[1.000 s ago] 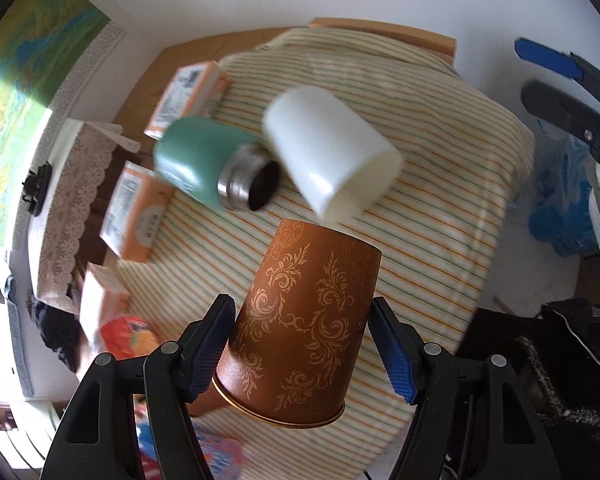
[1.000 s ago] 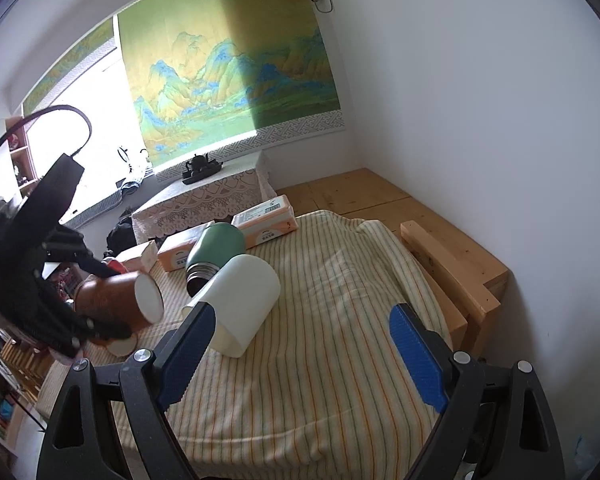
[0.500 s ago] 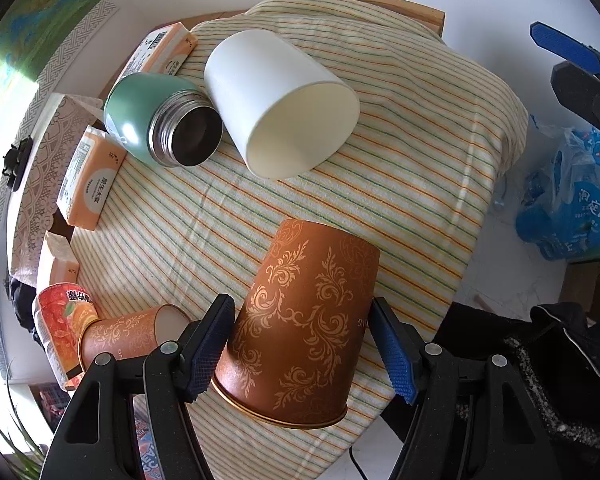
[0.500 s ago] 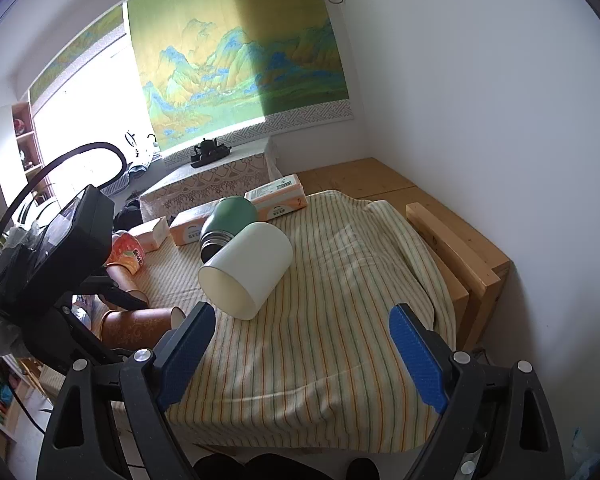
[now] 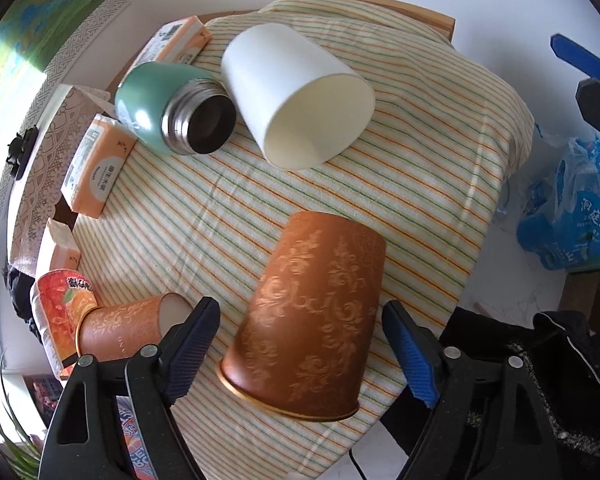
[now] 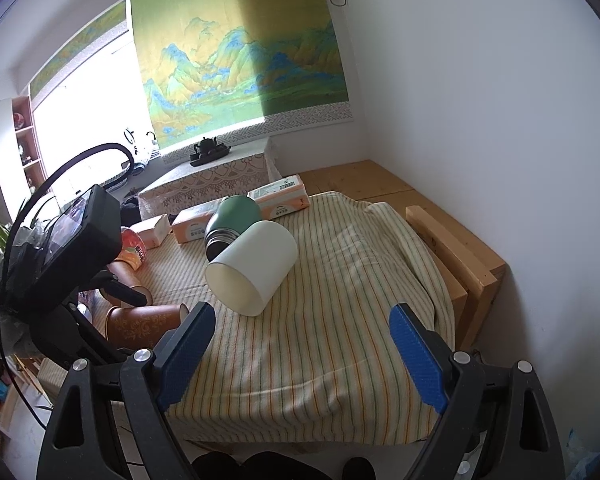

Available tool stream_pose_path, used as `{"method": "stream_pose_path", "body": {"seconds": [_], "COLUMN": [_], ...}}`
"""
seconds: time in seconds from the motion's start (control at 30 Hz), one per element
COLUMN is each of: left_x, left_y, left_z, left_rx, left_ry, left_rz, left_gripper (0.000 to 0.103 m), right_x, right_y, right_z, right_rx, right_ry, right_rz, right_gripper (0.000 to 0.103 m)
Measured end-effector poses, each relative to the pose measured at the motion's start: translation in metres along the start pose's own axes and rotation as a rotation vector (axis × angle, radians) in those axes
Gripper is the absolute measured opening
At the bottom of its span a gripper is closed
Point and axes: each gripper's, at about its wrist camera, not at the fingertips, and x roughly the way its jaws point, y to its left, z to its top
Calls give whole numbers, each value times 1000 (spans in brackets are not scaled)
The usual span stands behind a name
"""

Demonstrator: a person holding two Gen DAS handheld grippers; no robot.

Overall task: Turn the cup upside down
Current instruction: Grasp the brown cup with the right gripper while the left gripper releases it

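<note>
While the left gripper (image 5: 300, 344) points down at the near edge of the striped cloth (image 5: 440, 160), its two blue-padded fingers stand apart on either side of the brown patterned cup (image 5: 312, 312). A visible gap separates each pad from the cup wall, so the fingers are released and grasp nothing. The cup stands mouth-down on the cloth, with its gold rim toward the camera and its base toward the far side; in the right wrist view it shows as a brown body (image 6: 144, 322) at the near left edge of the table, partly hidden by the left gripper's black frame.

The right gripper (image 6: 300, 352) is held off the near edge of the table. Its fingers are spread wide with only cloth between them.

A white cup (image 5: 296, 96) lies on its side toward the far side of the cloth, mouth facing near. Just to its left, a green flask (image 5: 168, 108) lies on its side with its steel neck open, touching or nearly touching the white cup. Orange tissue packs (image 5: 96, 172) lie along the far left edge. A second brown cup (image 5: 120, 328) lies on its side at the near left, beside an orange printed container (image 5: 64, 300). A landscape painting (image 6: 236, 64) hangs on the far wall.
</note>
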Motion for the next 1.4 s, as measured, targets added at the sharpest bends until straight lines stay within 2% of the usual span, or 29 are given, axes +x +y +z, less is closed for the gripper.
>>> {"method": "stream_pose_path", "body": {"seconds": [0.07,0.27,0.47,0.6,0.73,0.93,1.0,1.1,1.17,1.4], "left_x": [-5,-21,-46,-63,-76,-80,-79,-75,-71,-69], "left_y": [4,15,34,39,44,49,50,46,43,33], "left_z": [-3,-16,-41,-69,-108,-166,-181,-203,-216,-241], "left_rx": [-16,-38,-98,-149,-249,-375,-424,-479,-509,-535], "left_ry": [-15,-49,-117,-186,-274,-355,-368,-372,-379,-413], "left_rz": [0,10,18,74,131,125,135,193,200,211], "left_gripper": [93,94,94,94,94,94,94,94,94,94], "right_x": [-1,2,26,51,70,106,112,115,115,130], "right_y": [1,10,30,42,56,69,70,72,75,77], "right_z": [0,2,-4,-13,-18,-30,-34,-34,-32,-28], "right_rx": [8,51,158,311,418,554,582,596,589,607], "right_ry": [8,56,204,344,408,537,555,551,546,587], "right_rz": [8,56,145,226,249,264,260,250,243,227], "right_gripper": [86,86,86,86,86,86,86,86,86,86]}}
